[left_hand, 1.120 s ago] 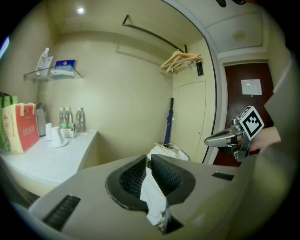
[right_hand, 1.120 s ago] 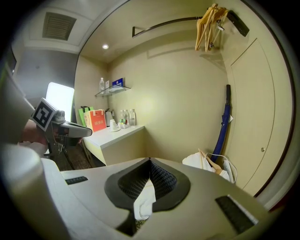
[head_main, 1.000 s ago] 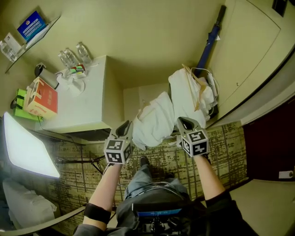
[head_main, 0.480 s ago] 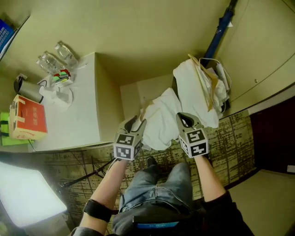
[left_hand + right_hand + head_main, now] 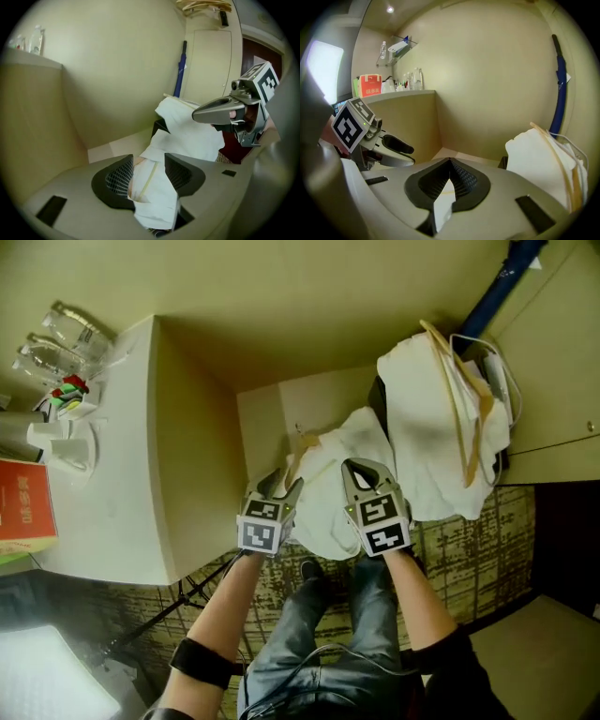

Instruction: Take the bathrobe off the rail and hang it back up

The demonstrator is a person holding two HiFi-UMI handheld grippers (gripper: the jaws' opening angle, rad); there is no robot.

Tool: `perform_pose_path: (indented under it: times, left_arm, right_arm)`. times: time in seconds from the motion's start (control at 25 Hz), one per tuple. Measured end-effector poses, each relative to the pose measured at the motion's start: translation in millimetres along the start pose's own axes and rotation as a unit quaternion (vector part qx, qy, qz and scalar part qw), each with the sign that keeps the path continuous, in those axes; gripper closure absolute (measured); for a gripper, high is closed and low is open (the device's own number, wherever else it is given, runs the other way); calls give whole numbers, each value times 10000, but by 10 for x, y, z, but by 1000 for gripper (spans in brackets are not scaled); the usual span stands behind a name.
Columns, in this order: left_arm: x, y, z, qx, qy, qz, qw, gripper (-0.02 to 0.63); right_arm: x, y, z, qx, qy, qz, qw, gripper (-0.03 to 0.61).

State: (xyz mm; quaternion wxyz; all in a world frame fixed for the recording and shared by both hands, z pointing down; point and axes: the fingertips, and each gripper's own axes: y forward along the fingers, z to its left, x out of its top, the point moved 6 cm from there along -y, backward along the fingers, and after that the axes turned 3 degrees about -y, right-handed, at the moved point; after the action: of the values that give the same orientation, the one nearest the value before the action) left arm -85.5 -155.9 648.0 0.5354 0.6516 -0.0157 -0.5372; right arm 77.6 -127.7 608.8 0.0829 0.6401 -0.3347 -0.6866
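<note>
Jaws of the left gripper point(image 5: 149, 169) stand apart, having just been opening, with cloth of the white bathrobe point(image 5: 326, 498) loose between them. Right gripper point(image 5: 451, 178), just right of it, pinches a fold tight. Bundle sags low near the carpet point(image 5: 469, 549); one pinch alone may let it slide down.

Blue umbrella point(image 5: 506, 282) leaning in corner; glasses point(image 5: 71, 325), red box point(image 5: 21, 507) on counter point(image 5: 131, 474).
</note>
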Motion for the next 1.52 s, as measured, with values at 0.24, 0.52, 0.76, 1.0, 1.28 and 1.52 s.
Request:
perform_pose_path:
  times: [0.24, 0.52, 0.76, 1.0, 1.28, 1.52]
  left_arm:
    - [-365, 989, 504, 51, -319, 403, 9987, 393]
    - [-716, 1902, 1018, 47, -379, 797, 9961, 393]
    - [-866, 2422, 1178, -353, -247, 1152, 9924, 336]
    - [-1053, 2725, 1380, -533, -478, 1427, 9872, 334]
    - [-1151, 2916, 1429, -1561, -944, 1756, 9674, 321]
    - [-1203, 2984, 1370, -1816, -770, 1848, 9628, 401]
  right_arm:
    - [-457, 937, -119, 191, -57, 219, 9996, 557]
    - [-779, 1665, -84, 377, -139, 232, 9989, 557]
    - [-877, 1912, -126, 437, -119, 79, 9989, 557]
    - [-964, 1994, -143, 501, -186, 53, 9986, 557]
    - [-1013, 2046, -191, 547, -184, -14, 9983, 557]
    - [-1007, 2047, -192, 537, -193, -58, 9984, 557]
